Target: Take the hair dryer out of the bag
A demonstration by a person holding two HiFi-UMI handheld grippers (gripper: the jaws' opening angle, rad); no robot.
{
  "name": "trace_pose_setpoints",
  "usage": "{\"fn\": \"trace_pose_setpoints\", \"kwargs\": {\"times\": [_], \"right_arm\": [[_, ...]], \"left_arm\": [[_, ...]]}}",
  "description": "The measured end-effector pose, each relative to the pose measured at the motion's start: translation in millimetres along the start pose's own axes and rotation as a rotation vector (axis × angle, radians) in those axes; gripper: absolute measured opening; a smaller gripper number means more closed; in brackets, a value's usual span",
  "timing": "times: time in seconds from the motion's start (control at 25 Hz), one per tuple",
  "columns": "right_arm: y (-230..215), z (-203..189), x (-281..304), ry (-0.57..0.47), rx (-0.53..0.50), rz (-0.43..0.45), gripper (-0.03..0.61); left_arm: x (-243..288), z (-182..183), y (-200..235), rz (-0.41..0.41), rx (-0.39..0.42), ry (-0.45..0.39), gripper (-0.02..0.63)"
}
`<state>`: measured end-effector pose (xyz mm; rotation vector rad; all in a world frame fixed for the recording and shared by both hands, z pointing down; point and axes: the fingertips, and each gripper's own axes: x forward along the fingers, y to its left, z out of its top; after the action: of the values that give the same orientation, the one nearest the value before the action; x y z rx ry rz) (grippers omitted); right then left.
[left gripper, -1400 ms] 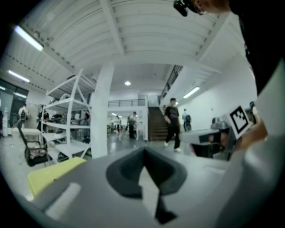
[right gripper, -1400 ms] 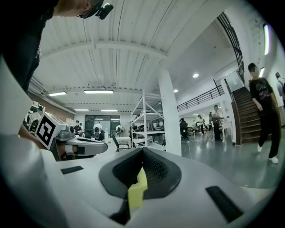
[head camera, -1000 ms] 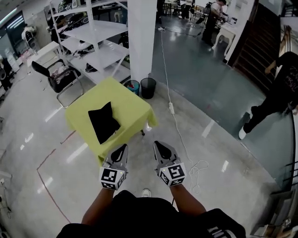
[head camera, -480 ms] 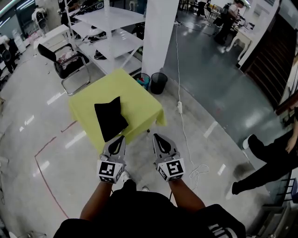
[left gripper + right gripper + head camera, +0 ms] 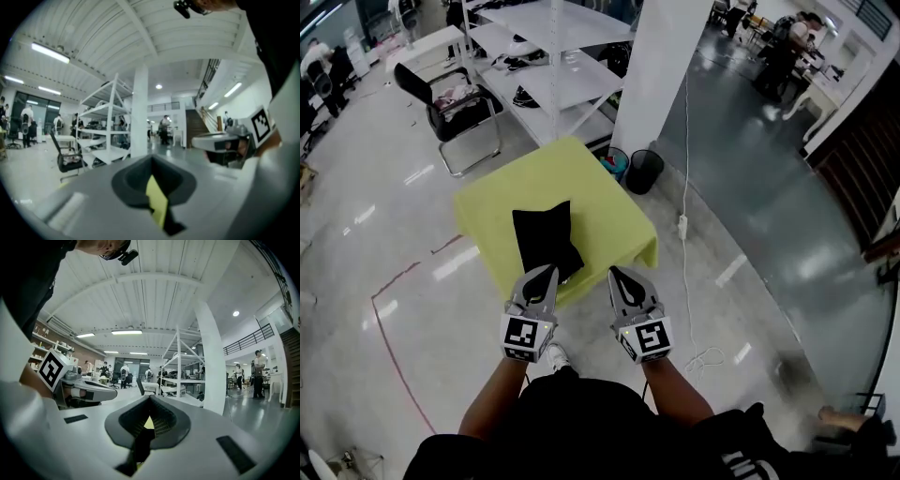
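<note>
The bag (image 5: 543, 238) on the table (image 5: 609, 202) is brought nearer than before, at twelve o'clock of the clenched, empty left gripper (image 5: 544, 276) and right gripper (image 5: 618, 277); the unseen hair dryer is presumed inside.

Head view looks steeply down; gripper views level, sharing shelving (image 5: 551, 80).

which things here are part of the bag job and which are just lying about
Part of the job:
- black bag, lying on the yellow-green table
- left tool and right tool, both shut and empty
- the hair dryer itself is not visible

Just lying about:
- black chair
- white shelving rack
- black bin
- power strip with its cable, on the floor
</note>
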<state>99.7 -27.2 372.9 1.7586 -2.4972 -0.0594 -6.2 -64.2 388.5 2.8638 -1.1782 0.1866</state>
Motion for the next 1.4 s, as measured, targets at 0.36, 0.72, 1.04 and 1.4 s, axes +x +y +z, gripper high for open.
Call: {"fn": "trace_pose_setpoints", "kwargs": {"times": [0.36, 0.72, 1.04, 1.4], "right_arm": [[27, -10, 59, 0.049, -0.055, 0.073, 0.006], [28, -44, 87, 0.11, -0.04, 0.165, 0.006], [32, -78, 113, 0.156, -0.025, 0.289, 0.006], [28, -141, 117, 0.283, 0.07, 0.301, 0.006]], "left_arm": [[3, -16, 54, 0.027, 0.007, 0.009, 0.006], [19, -56, 63, 0.051, -0.003, 0.097, 0.006], [37, -80, 63, 0.092, -0.054, 0.127, 0.006], [40, -172, 40, 0.06, -0.028, 0.359, 0.132]]}}
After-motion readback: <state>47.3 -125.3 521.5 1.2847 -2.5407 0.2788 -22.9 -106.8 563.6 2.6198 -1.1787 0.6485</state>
